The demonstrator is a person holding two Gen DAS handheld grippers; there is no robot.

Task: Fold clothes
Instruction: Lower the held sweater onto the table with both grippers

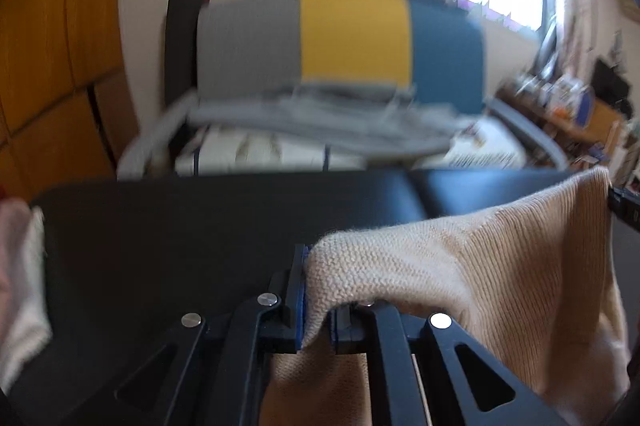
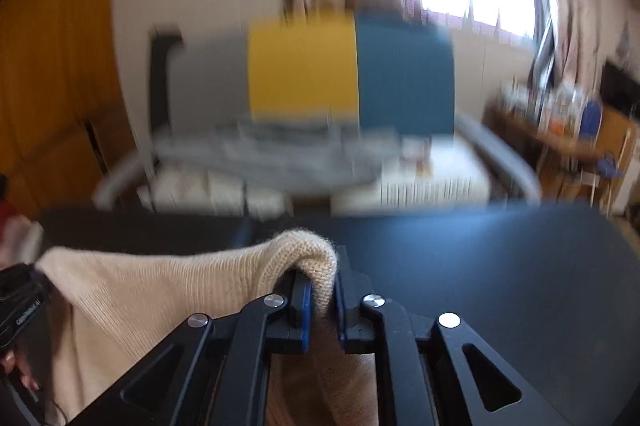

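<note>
Jaws pinch beige knit (image 1: 500, 258) over black table (image 1: 180, 226), blurry sofa (image 2: 304, 74) beyond.

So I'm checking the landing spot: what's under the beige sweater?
The beige sweater hangs from both grippers above the black table. Bare tabletop shows beyond its top edge; whatever lies beneath the hanging cloth is covered.

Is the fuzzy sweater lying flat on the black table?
No, the cream sweater hangs pinched between the left gripper and the right gripper, stretched above the black table.
</note>
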